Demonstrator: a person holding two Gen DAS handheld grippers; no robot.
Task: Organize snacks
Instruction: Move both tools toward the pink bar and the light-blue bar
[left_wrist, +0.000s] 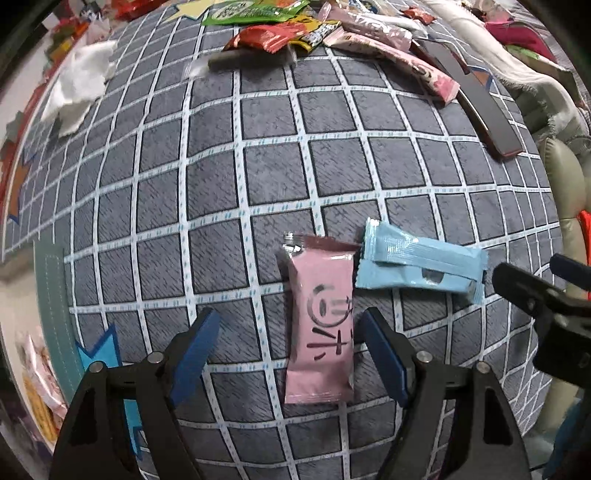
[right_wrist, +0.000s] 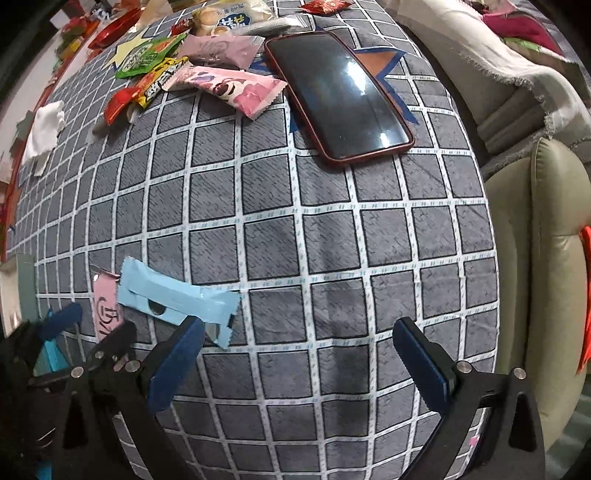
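Between the wide-spread left gripper (left_wrist: 288, 332) fingers lies a glossy pink packet (left_wrist: 320, 328); a crinkled blue packet (left_wrist: 417, 262) sits just right. The right gripper (right_wrist: 299, 345) gapes over quilted grid cloth (right_wrist: 332, 236).

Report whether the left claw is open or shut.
Open. The left claw has its blue fingers spread wide, with the pink snack packet lying flat between them, ungripped.

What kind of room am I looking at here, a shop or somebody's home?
Most likely a home living room. A beige cushioned sofa stands beside a grid-patterned cloth, on which a phone lies near loose snack packets.
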